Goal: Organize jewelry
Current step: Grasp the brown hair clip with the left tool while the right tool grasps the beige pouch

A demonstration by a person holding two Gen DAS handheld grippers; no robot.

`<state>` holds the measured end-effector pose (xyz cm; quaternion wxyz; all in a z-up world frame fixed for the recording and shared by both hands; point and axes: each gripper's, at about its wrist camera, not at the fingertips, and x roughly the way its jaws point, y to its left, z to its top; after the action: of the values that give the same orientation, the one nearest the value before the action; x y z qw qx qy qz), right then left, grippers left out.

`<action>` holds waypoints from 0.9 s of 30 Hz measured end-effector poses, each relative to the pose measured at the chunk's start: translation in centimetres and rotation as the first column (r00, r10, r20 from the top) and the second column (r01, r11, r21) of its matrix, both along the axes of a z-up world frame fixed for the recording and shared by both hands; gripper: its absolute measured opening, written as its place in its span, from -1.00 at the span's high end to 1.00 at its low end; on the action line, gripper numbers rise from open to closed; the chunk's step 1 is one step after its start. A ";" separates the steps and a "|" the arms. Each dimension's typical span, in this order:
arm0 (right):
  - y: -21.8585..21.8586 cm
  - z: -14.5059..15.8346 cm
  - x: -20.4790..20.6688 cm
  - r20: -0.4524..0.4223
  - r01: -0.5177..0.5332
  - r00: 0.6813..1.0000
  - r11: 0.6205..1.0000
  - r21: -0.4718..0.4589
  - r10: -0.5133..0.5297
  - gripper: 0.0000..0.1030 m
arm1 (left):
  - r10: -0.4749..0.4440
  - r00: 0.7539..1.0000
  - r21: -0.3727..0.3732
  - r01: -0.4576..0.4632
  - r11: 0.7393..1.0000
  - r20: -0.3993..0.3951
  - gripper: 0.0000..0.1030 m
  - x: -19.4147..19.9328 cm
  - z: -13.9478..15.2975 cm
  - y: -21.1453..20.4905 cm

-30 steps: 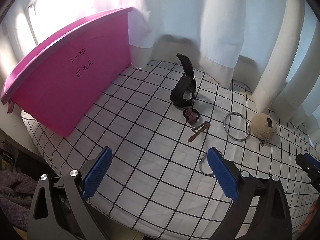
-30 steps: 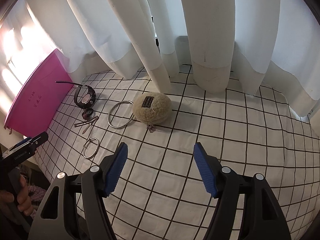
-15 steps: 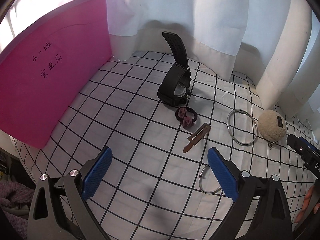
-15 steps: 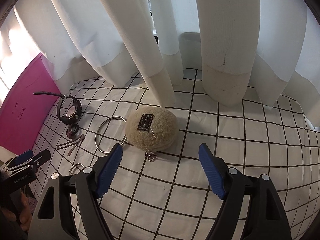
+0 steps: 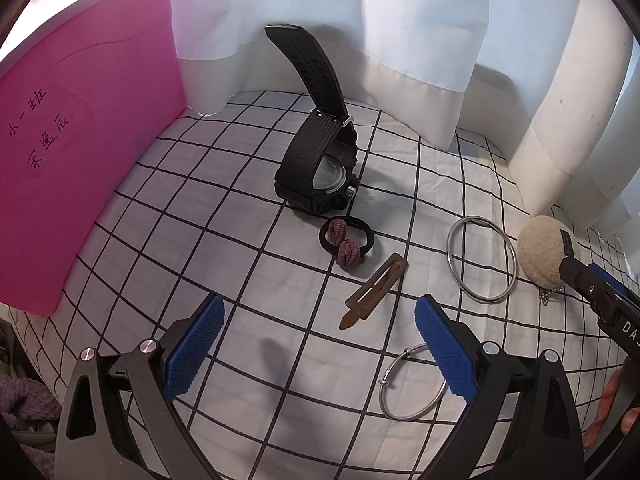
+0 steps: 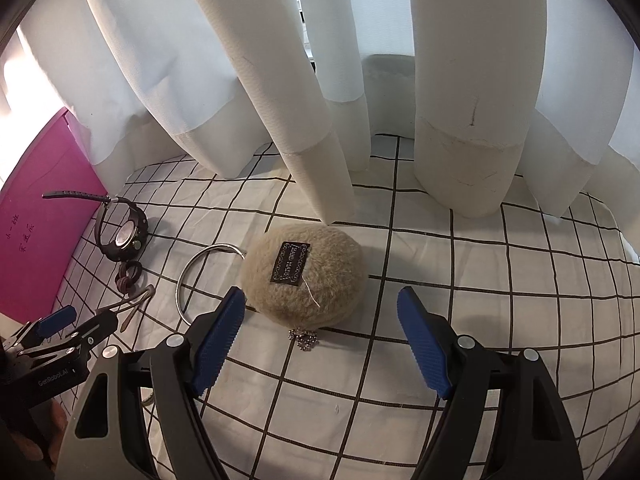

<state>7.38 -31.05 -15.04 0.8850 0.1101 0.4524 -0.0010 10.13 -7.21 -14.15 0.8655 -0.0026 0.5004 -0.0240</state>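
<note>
pink bin: leaning at the far left of the checked cloth, bigger in the left view than a second ago, so the left hand has closed in on this corner. My guess is that's where stuff ends up, but nothing's in it that I can see.

fuzzy pouch: sits right in front of the right gripper, way closer than a second ago. Its little ball chain lies just short of the pads.

right gripper: jaws wide and have just been opening a bit more, nothing between them yet. Looks lined up to straddle the pouch.

left gripper: jaws spread wide, holding nothing. It has dropped toward the cloth.

black watch: near the curtain, strap sticking up, untouched.

big bangle: flat, just beside the pouch.

open cuff bracelet: partly behind the left gripper's right pad, not gripped.

brown hair clip: just ahead of the left pads, probably its first pick.

hair tie: between watch and clip.

status: both hands closing in, nothing sorted yet.
</note>
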 end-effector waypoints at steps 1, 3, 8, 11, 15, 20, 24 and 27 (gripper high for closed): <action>0.0 -0.1 0.1 -0.002 0.003 1.000 1.000 -0.001 -0.003 -0.45 | 0.001 1.000 -0.004 -0.001 1.000 -0.003 -0.84 0.1 -0.1 0.0; 0.1 -0.4 0.2 -0.005 0.006 1.000 1.000 0.001 -0.006 -0.46 | 0.003 1.000 -0.015 -0.003 1.000 -0.009 -0.84 0.2 -0.4 -0.2; 0.5 -0.7 0.6 -0.010 0.001 1.000 1.000 -0.007 -0.001 -0.45 | -0.001 1.000 -0.019 0.001 1.000 -0.011 -0.83 0.6 -0.8 -0.5; 0.8 -0.8 1.0 -0.009 -0.003 1.000 1.000 -0.018 0.002 -0.45 | -0.004 1.000 -0.019 0.003 1.000 -0.006 -0.84 0.8 -0.9 -0.6; 1.2 -1.2 1.6 -0.019 -0.005 1.000 1.000 -0.020 0.005 -0.45 | -0.005 1.000 -0.021 0.005 1.000 -0.011 -0.83 1.0 -1.2 -0.6; 1.3 -1.6 2.5 -0.028 0.006 1.000 1.000 -0.016 -0.006 -0.45 | 0.000 1.000 -0.026 0.000 1.000 -0.017 -0.84 1.5 -1.6 -0.5; 1.5 -2.0 3.0 -0.033 0.006 0.999 1.000 -0.027 -0.007 -0.46 | 0.001 1.000 -0.031 -0.002 1.000 -0.015 -0.83 1.7 -1.9 -0.5; 1.8 -2.4 3.3 -0.031 0.006 0.999 1.000 -0.027 -0.007 -0.46 | -0.005 1.000 -0.025 0.005 1.000 -0.013 -0.84 1.7 -2.3 -0.6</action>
<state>10.69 -29.27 -17.39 0.8792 0.0996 0.4659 -0.0116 11.86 -7.83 -16.43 0.8619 -0.0124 0.5058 -0.0325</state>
